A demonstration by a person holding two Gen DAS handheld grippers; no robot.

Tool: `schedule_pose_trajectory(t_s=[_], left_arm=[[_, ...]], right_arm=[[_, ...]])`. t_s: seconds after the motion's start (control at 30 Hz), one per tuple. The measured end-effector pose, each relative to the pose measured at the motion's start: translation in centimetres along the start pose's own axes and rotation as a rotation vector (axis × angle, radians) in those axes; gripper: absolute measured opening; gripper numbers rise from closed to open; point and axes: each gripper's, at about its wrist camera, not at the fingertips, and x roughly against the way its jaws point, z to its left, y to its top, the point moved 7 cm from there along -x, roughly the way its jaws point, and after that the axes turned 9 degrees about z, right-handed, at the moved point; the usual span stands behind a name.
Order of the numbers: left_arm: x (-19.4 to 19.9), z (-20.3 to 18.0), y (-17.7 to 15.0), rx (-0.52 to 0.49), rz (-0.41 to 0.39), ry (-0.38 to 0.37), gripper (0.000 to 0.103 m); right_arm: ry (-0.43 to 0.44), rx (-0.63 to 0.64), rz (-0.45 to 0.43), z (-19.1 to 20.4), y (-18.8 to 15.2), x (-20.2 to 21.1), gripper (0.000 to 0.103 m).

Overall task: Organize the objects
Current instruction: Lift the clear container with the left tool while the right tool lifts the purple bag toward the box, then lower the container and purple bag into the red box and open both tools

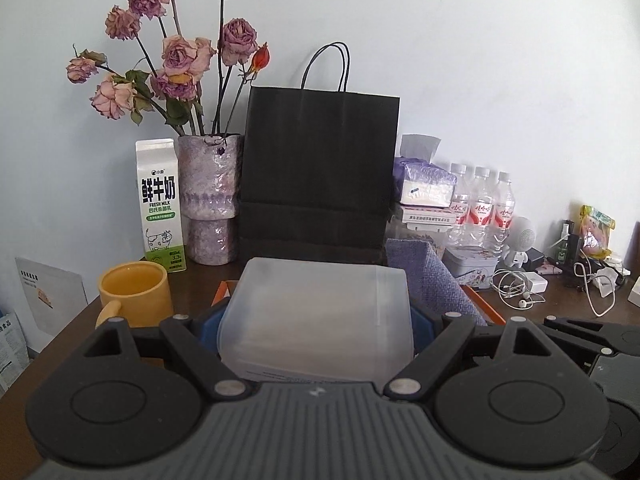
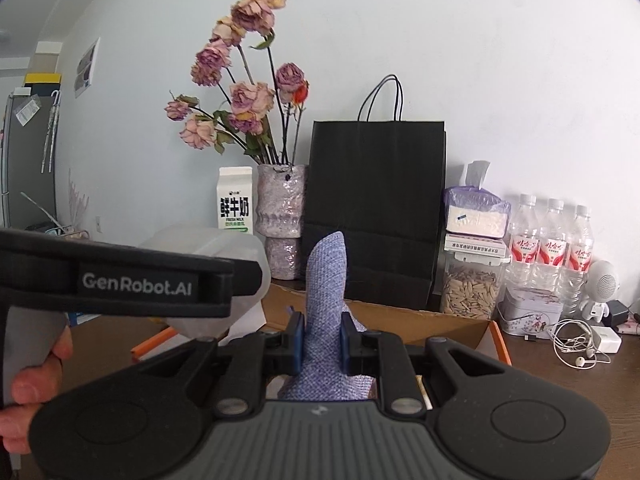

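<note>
In the left wrist view my left gripper (image 1: 316, 330) is shut on a translucent plastic container (image 1: 316, 304), its blue pads pressed against both sides. The container hangs above an open cardboard box with orange edges (image 1: 486, 312). My right gripper (image 2: 322, 344) is shut on a blue-purple woven cloth (image 2: 326, 276), which sticks up between the pads over the same box (image 2: 420, 320). From the right wrist view the container (image 2: 224, 248) shows at the left, behind the left gripper's strap (image 2: 136, 284), with a hand (image 2: 36, 384) on the handle. The cloth (image 1: 432, 280) also shows right of the container.
Against the wall stand a milk carton (image 1: 160, 208), a vase of dried roses (image 1: 210, 204), a black paper bag (image 1: 320, 172), a tissue pack (image 1: 426, 184) and three water bottles (image 1: 480, 208). A yellow mug (image 1: 134, 294) sits at the left. A tin (image 2: 532, 312), a seed jar (image 2: 470, 288) and earphones (image 2: 576, 344) lie at the right.
</note>
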Motion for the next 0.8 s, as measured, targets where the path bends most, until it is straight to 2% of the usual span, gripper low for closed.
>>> schedule_pose_trajectory(t_s=[0.27, 0.6, 0.63, 0.67, 0.7, 0.73, 0.77, 0.8], left_arm=[[-5.3, 0.8, 0.6, -0.004, 0.050, 0.013, 0.087], [-6.9, 0.8, 0.0, -0.027, 0.078, 0.023, 0.088], [-6.9, 0.9, -0.1, -0.023, 0.083, 0.021, 0.091], [-6.9, 0.9, -0.2, -0.017, 0.083, 0.017, 0.103], [-6.7, 0.9, -0.2, -0.010, 0.076, 0.016, 0.103], [-6.6, 0.9, -0.2, -0.008, 0.070, 0.018, 0.103], [-6.5, 0.9, -0.1, -0.012, 0.070, 0.018, 0.103], [-6.5, 0.8, -0.1, -0.015, 0.071, 0.018, 0.103]], right_arm=[[-0.005, -0.006, 0.053, -1.9, 0.0, -4.8, 0.016], [-0.021, -0.001, 0.119, -2.6, -1.4, -6.6, 0.019], [-0.022, -0.001, 0.123, -2.6, -1.5, -6.6, 0.023], [-0.023, -0.006, 0.127, -2.6, -1.6, -6.6, 0.029], [-0.027, -0.013, 0.132, -2.7, -1.7, -6.6, 0.055], [-0.035, -0.020, 0.136, -2.8, -1.8, -6.6, 0.087], [-0.047, -0.028, 0.135, -3.0, -1.9, -6.5, 0.099], [-0.051, -0.034, 0.132, -3.1, -1.9, -6.5, 0.103]])
